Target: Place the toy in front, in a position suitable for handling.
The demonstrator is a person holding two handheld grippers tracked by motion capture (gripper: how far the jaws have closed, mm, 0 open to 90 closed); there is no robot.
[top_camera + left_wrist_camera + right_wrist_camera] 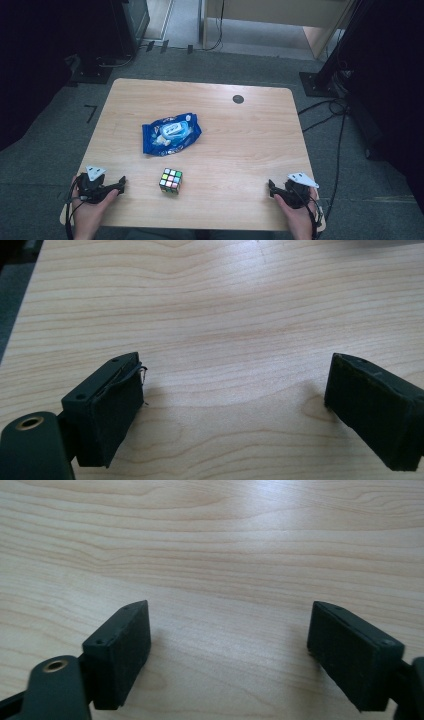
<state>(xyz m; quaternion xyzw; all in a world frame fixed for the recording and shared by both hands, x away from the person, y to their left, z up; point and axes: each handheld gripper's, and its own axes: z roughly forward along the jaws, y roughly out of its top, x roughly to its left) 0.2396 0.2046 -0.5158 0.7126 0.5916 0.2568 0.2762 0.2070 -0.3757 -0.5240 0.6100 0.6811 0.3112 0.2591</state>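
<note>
We see a light wooden table [240, 150] with wavy grain, a blue wipes pack [171, 132] with a white lid, a cube [170, 180] of mixed bright squares (green, yellow, pink among them) on black, black grippers with grey plates.

My right gripper [230, 655] hangs low over the pale wooden desk [225, 540], jaws spread wide apart, only bare wood grain between and ahead of them.
</note>
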